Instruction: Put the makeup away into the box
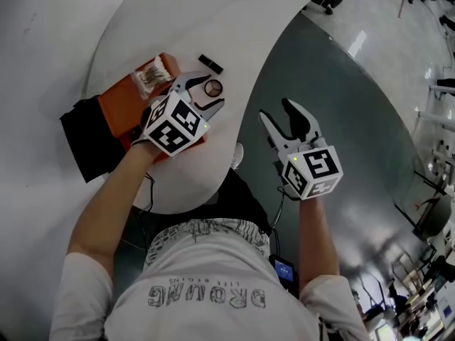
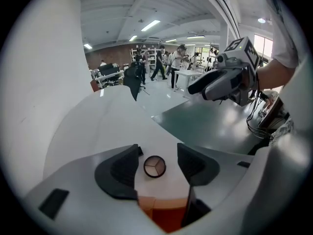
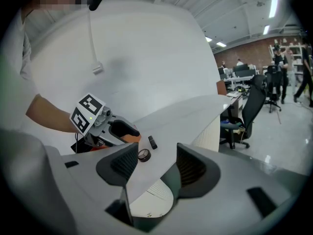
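A small round compact [image 1: 212,87] lies on the white table [image 1: 178,20]. My left gripper [image 1: 202,93] stands open around it, and its pads do not touch it. In the left gripper view the compact [image 2: 154,166] sits between the two dark pads, with the orange box [image 2: 166,214] just below. A black lipstick-like stick [image 1: 210,64] lies a little farther away on the table. The orange box [image 1: 117,109] holds a beige patterned item [image 1: 151,73]. My right gripper [image 1: 276,112] hangs open and empty over the floor, right of the table's edge.
A black lid or cloth [image 1: 82,137] lies against the box's left side. The table's curved edge [image 1: 245,98] runs between the two grippers, with grey floor [image 1: 341,91] to its right. In the right gripper view an office chair [image 3: 254,109] stands beyond the table.
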`<state>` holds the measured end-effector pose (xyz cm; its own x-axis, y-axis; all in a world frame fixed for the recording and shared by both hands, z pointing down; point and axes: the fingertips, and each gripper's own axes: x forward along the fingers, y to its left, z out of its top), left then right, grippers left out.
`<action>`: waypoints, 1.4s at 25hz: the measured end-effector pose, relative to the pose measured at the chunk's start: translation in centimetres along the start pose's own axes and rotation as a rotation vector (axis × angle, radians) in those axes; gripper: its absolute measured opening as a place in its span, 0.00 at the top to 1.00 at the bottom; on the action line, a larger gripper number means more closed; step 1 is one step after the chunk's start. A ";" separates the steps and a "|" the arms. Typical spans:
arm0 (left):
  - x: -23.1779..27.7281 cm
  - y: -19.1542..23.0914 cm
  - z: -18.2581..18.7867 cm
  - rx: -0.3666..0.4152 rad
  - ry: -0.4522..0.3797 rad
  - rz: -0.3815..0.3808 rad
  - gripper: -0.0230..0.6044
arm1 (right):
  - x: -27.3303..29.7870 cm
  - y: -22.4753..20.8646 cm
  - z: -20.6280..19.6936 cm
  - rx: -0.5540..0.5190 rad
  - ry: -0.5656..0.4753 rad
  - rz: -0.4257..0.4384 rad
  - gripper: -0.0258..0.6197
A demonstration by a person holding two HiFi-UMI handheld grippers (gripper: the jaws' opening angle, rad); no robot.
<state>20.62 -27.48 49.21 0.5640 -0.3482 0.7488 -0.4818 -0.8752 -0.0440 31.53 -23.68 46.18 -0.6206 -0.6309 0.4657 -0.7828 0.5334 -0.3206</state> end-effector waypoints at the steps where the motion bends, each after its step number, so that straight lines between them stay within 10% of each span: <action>1: 0.4 0.0 -0.2 0.007 0.022 -0.001 0.54 | 0.1 -0.2 -0.2 0.002 0.003 0.003 0.56; 35: 5.8 -0.1 -6.2 0.392 0.614 -0.075 0.57 | 1.5 -2.9 -4.2 0.105 0.053 0.022 0.57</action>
<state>19.81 -27.32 57.65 0.0532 -0.1320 0.9898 -0.1167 -0.9853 -0.1251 33.07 -23.85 51.32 -0.6363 -0.5875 0.4999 -0.7714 0.4830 -0.4143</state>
